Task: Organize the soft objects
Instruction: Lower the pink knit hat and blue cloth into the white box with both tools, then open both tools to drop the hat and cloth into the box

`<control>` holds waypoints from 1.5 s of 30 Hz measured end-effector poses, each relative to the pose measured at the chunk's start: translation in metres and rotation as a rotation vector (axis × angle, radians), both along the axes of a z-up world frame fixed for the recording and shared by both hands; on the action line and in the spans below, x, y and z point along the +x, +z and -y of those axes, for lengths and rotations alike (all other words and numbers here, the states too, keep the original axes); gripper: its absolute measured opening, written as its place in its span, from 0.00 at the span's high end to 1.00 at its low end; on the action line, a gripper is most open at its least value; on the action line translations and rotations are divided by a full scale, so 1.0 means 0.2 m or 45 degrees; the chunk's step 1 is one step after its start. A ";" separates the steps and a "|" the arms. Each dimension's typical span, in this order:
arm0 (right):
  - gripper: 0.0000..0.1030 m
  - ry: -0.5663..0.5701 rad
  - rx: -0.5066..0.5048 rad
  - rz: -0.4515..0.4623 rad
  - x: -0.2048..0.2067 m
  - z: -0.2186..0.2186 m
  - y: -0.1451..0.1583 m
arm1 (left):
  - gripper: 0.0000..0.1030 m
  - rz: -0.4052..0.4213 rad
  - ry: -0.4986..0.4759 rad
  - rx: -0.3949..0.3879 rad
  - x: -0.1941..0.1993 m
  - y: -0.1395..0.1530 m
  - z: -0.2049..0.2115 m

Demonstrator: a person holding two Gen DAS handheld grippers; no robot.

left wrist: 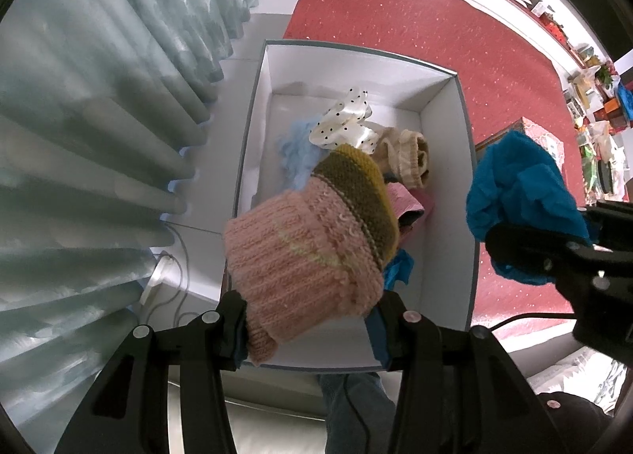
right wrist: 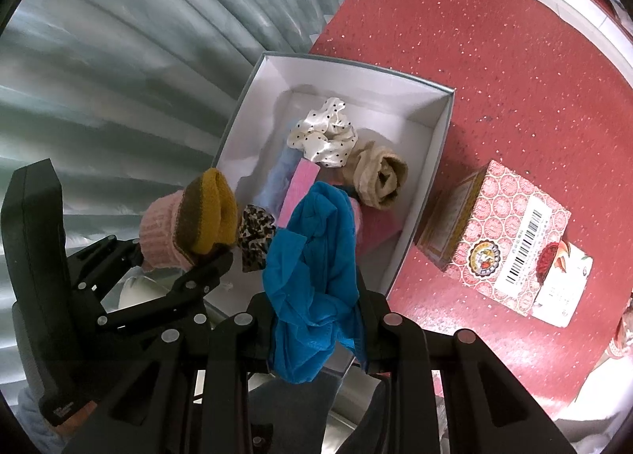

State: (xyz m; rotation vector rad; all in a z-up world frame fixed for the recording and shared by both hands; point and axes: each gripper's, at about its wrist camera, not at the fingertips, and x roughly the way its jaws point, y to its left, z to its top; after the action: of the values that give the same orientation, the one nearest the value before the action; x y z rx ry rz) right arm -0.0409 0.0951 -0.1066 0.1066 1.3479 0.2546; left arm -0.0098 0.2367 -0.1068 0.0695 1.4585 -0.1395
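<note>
The left claw (left wrist: 308, 329) is clamped on a pink knitted sock (left wrist: 304, 256) (mustard and olive toe), suspended above the white box (left wrist: 447, 216). The right claw (right wrist: 316, 331) is closed tight on a crumpled blue cloth (right wrist: 316, 256), also over the box. Inside lie a polka-dot scrunchie (right wrist: 322, 131), a beige rolled sock (right wrist: 378, 175) and a leopard scrunchie (right wrist: 255, 230). The box rests on the red table (right wrist: 494, 78).

Pale pleated curtain (left wrist: 99, 129) hangs beside red glittery carpet (left wrist: 415, 26).
</note>
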 end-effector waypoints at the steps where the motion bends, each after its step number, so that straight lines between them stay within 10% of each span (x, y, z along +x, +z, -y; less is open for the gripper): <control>1: 0.72 0.002 -0.001 -0.002 0.00 0.00 -0.01 | 0.51 -0.001 -0.002 0.001 0.00 0.00 0.00; 34: 0.72 0.027 0.006 -0.030 0.04 -0.02 -0.05 | 0.45 -0.025 -0.029 0.006 0.02 -0.04 0.03; 36: 0.59 0.047 0.021 -0.039 0.04 -0.03 -0.05 | 0.34 -0.022 -0.024 0.006 0.02 -0.04 0.03; 38: 0.25 0.064 0.028 -0.038 0.04 -0.03 -0.04 | 0.23 -0.011 -0.016 0.008 0.01 -0.03 0.03; 42: 0.23 0.068 0.038 0.019 0.03 -0.02 0.03 | 0.13 0.054 -0.023 0.009 0.00 0.02 0.02; 45: 0.01 0.061 0.035 0.070 0.01 0.00 0.11 | 0.12 0.168 -0.040 0.022 -0.01 0.09 0.02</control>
State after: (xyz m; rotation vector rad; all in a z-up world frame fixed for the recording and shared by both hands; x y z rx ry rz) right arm -0.0379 0.0956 -0.0844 0.0897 1.2935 0.3144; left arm -0.0119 0.2330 -0.0886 0.1139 1.3277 -0.1454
